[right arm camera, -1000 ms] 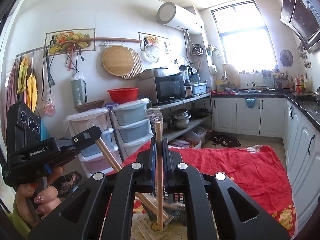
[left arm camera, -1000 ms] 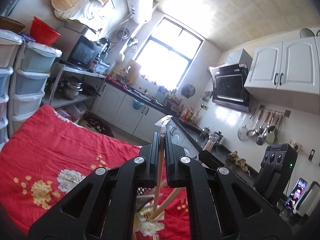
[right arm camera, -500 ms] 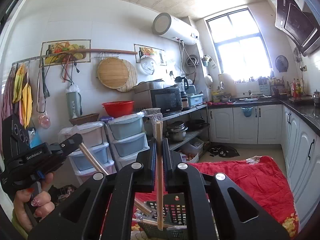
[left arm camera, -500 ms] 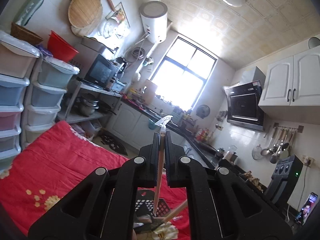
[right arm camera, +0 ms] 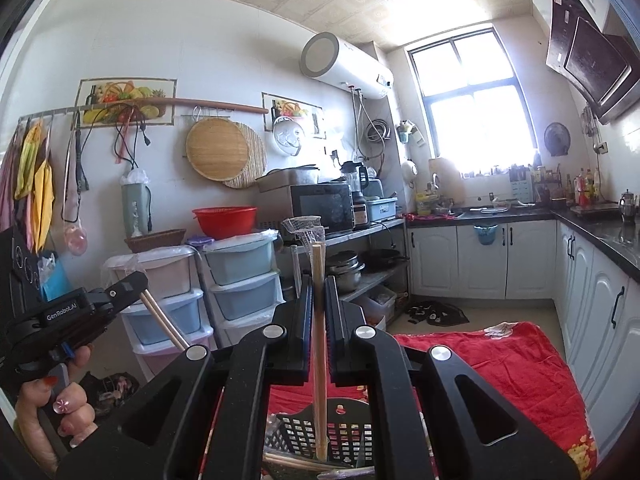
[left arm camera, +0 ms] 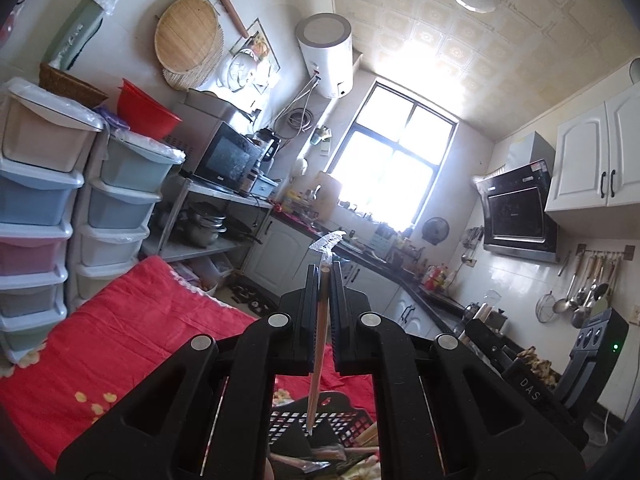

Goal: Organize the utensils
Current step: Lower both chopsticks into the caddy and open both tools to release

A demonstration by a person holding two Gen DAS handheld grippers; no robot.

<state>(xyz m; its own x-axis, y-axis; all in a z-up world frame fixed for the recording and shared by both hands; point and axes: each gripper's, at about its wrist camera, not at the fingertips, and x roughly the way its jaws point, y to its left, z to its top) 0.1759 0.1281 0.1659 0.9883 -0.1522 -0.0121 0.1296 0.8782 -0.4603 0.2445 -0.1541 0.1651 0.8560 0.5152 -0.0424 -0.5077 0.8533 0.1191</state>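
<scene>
**— Since each chopstick is so thin, how will it handle?**

— Light and stiff, I'd judge, and smooth enough to swivel between the pads. The left gripper point(left arm camera: 321, 320) is clamped on a wooden chopstick point(left arm camera: 318, 344) partway along its length; the right gripper point(right arm camera: 319, 320) grips another chopstick point(right arm camera: 319, 332) the same way. A hold near the middle looks steadiest, as a pinch close to one end would let the stick pivot.

**— Which way do they point?**

— Long axis close to upright in both views. The lower tips hang over the black slotted basket point(left arm camera: 320, 420), near the camera, which sits on the red flowered cloth point(left arm camera: 120, 344). A few more sticks lie in or against the basket; I can't tell which.

**— And the upper ends?**

— Each wears a scrap of clear plastic wrapper point(right arm camera: 306, 228), flimsy and crinkled. Farther off on the left stand stacked plastic drawers point(left arm camera: 36, 216), with the bright window point(left arm camera: 392, 160) at the far end.
</scene>
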